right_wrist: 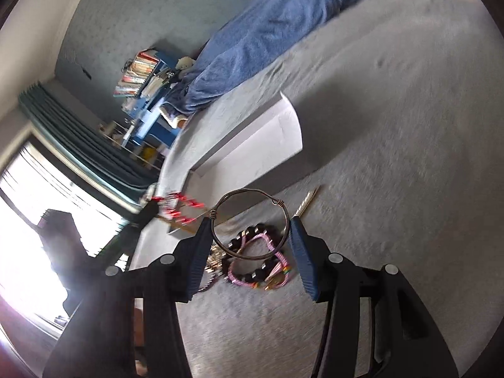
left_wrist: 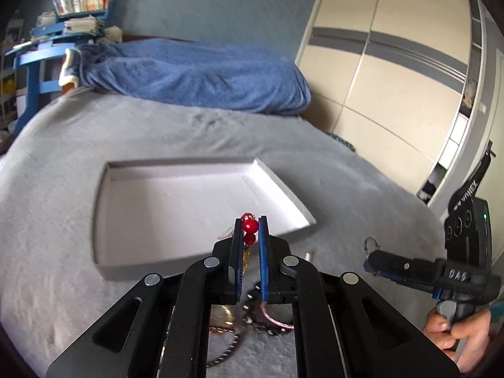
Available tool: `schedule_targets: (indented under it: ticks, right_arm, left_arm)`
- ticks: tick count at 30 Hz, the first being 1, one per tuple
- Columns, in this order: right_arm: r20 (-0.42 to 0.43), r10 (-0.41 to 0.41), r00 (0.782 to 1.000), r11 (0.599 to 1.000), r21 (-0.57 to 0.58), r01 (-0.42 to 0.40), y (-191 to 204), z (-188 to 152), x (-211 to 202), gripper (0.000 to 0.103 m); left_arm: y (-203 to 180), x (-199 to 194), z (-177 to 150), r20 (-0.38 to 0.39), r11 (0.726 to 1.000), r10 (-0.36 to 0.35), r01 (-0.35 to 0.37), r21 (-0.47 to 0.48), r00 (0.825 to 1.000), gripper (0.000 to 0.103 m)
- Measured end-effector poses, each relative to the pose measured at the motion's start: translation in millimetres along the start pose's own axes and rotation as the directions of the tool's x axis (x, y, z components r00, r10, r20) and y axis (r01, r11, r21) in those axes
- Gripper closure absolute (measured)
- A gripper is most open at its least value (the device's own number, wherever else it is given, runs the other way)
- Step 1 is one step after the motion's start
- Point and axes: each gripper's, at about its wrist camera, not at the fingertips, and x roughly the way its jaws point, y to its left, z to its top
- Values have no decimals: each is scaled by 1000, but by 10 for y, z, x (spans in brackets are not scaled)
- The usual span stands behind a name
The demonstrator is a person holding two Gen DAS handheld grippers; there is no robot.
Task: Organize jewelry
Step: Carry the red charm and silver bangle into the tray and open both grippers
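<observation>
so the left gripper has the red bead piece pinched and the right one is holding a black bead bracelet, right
Not quite. The left gripper does pinch the red bead piece, but the right gripper holds a wire bangle, as the right wrist view shows. The black bead bracelet lies on the grey blanket below it.

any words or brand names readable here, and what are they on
"DAS": on the arm of the right claw, seen from the left wrist.
"ONEX": partly cut off, on the black strap above that claw's body.
Book spines on the blue shelf: too small and blurred to read.
</observation>
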Motion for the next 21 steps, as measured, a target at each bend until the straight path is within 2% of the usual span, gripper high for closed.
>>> schedule_targets:
  ticks: [4,8,12,17,21]
  right_arm:
    - [35,-81,996,988,-127,85,183,40,73,53]
    - [43,-128,991,964,-228,135,311,65,249,53]
    - [55,-157,986,944,-283,167,402,122,439,53]
    - [68,-200,978,913,-349,210,511,220,776,53]
    - [71,-204,976,907,-361,216,564,352,966,53]
  left_arm:
    - [97,-98,83,33,999,46,-45,-4,998,94]
    - [165,-143,160,64,998,65,-64,-10,996,94]
    - [173,-165,233,98,997,76,-77,-1,992,94]
    - [280,-127,341,135,997,79,-75,-32,988,94]
    - [369,-56,454,161,995,96,-91,-38,982,94]
